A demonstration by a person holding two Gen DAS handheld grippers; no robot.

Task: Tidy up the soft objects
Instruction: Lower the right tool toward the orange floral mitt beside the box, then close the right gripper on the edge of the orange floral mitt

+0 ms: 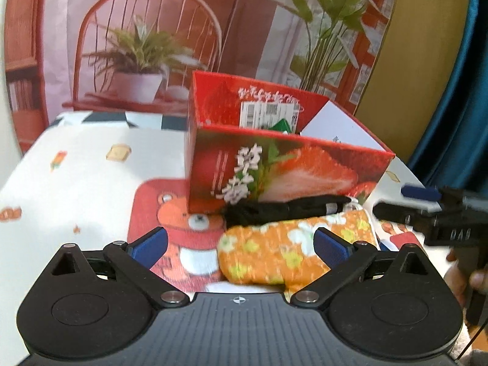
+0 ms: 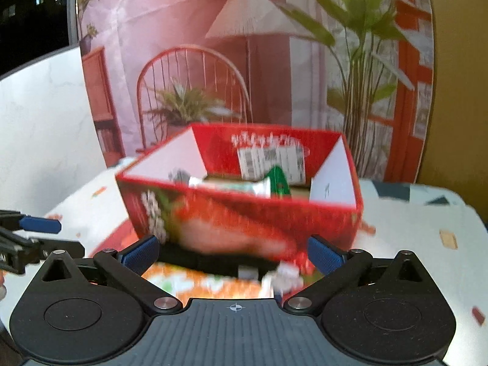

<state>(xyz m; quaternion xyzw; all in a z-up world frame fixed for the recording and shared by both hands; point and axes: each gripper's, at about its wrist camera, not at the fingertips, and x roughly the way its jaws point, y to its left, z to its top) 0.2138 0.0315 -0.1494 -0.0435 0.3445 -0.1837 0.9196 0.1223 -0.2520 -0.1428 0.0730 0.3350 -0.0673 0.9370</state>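
Note:
An orange flowered soft pouch point(image 1: 283, 244) lies on the table in front of a red strawberry box point(image 1: 274, 164), with a black soft item point(image 1: 286, 209) between them. My left gripper point(image 1: 241, 244) is open and empty, its right blue pad over the pouch. In the right wrist view my right gripper point(image 2: 233, 254) is open and empty just above the pouch point(image 2: 195, 283) and the black item point(image 2: 207, 260). The box point(image 2: 244, 216) holds a green and white packet point(image 2: 244, 184). The right gripper also shows in the left wrist view point(image 1: 421, 204).
The table point(image 1: 76, 167) has a white printed cloth with a red bear mat point(image 1: 170, 213). A printed backdrop with a chair and plants stands behind the box. The left gripper's tip shows at the left of the right wrist view point(image 2: 39, 225).

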